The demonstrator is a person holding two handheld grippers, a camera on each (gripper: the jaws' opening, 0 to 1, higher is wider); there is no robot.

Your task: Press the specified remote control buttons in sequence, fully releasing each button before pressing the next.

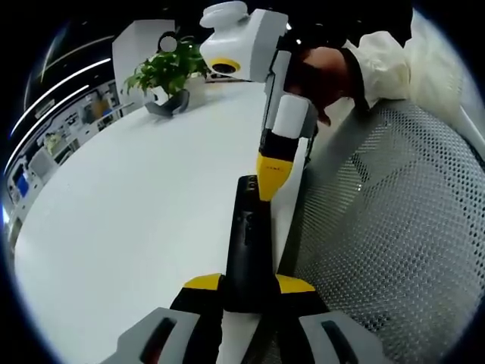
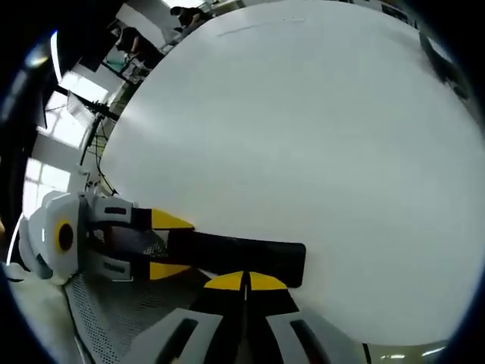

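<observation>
A long black remote control [image 1: 246, 235] lies at the edge of the white table [image 1: 136, 197], clamped at its near end between the yellow-tipped jaws of my left gripper [image 1: 248, 283]. My right gripper [image 1: 269, 178] comes down from above with its jaws shut together, and its yellow tip touches the remote's far end. In the right gripper view, the right gripper [image 2: 245, 280] is shut just over the remote [image 2: 235, 254], and the left gripper [image 2: 168, 244] holds the remote from the left. The buttons are too dark to make out.
A potted green plant [image 1: 167, 72] stands at the far side of the table. A grey mesh chair [image 1: 394, 227] sits beside the table edge. A person's hand [image 1: 326, 72] in a white sleeve holds the right gripper. Shelves line the left wall.
</observation>
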